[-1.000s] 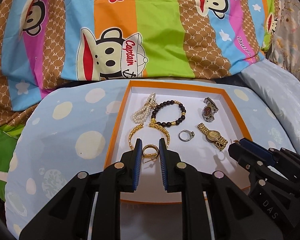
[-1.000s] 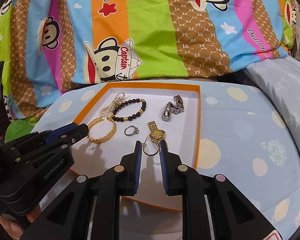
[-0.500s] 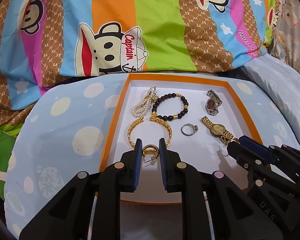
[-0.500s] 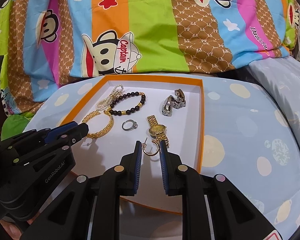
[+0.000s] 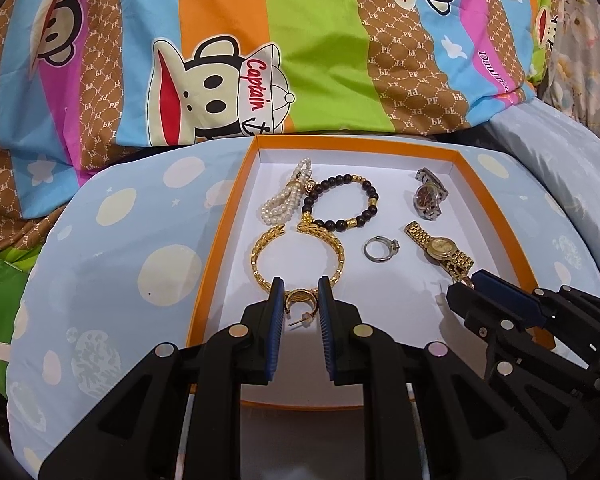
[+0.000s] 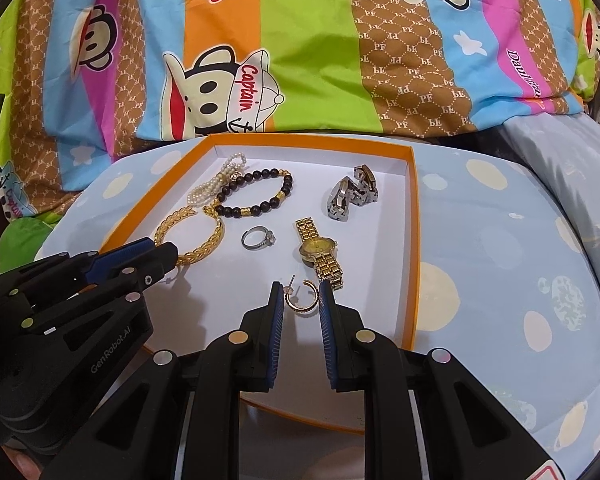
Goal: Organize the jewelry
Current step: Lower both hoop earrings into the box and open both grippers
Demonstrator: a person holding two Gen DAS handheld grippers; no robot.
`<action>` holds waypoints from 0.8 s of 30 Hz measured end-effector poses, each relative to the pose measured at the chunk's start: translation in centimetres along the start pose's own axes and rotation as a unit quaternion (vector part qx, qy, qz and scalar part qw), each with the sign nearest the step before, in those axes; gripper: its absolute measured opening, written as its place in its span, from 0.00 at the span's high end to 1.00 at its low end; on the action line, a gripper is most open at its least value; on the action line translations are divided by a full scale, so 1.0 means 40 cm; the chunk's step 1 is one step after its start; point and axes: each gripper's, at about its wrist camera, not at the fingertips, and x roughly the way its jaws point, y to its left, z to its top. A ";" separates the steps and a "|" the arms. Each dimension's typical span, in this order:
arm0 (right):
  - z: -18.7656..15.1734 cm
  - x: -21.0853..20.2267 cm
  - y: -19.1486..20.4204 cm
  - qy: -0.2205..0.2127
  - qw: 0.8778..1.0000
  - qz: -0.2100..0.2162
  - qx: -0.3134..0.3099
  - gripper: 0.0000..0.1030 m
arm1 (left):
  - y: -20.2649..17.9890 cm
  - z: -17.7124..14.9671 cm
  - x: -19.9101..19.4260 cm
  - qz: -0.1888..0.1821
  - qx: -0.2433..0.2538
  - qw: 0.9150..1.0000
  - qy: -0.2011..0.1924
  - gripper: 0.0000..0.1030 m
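Shallow orange-rimmed white cardboard box sits on a blue spotted cushion. Inside it: white pearl strand, black-and-gold bead bracelet, gold chain bangle, silver stone ring, gold link watch, silver steel watch, and two gold hoop earrings. Left gripper is clenched on one gold hoop earring; right gripper brackets the other gold hoop earring, pads apparently gripping it, though contact is hard to confirm. Both earrings are at the box's near end.
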 end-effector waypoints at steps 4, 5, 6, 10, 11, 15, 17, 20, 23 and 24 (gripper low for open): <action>-0.001 0.005 -0.002 0.003 1.000 0.002 0.000 0.83 | -0.002 -0.002 0.003 0.000 0.002 1.000 0.002 0.84; -0.001 0.006 -0.001 0.004 1.000 0.002 -0.001 0.83 | -0.002 -0.003 0.004 0.001 0.002 1.000 0.003 0.84; -0.001 0.006 -0.001 0.005 1.000 0.002 -0.001 0.83 | -0.002 -0.004 0.006 0.001 0.003 1.000 0.005 0.84; -0.002 0.007 -0.001 0.007 1.000 0.002 0.000 0.83 | -0.005 -0.005 0.010 0.002 0.005 1.000 0.009 0.84; -0.002 0.007 0.000 0.007 1.000 0.002 -0.001 0.83 | -0.005 -0.006 0.011 0.002 0.005 1.000 0.009 0.84; -0.002 0.009 0.002 0.008 1.000 0.002 -0.003 0.83 | -0.006 -0.006 0.016 0.001 0.005 1.000 0.012 0.84; -0.002 0.009 0.002 0.008 1.000 0.001 -0.003 0.83 | -0.006 -0.007 0.017 0.001 0.004 1.000 0.014 0.84; -0.002 0.011 0.004 0.008 1.000 0.001 -0.005 0.82 | -0.007 -0.008 0.017 0.003 0.006 1.000 0.014 0.84; -0.002 0.011 0.005 0.008 1.000 0.002 -0.004 0.82 | -0.009 -0.009 0.017 0.005 0.007 1.000 0.014 0.82; -0.002 0.011 0.004 0.008 1.000 0.002 -0.004 0.82 | -0.008 -0.009 0.017 0.005 0.006 1.000 0.014 0.80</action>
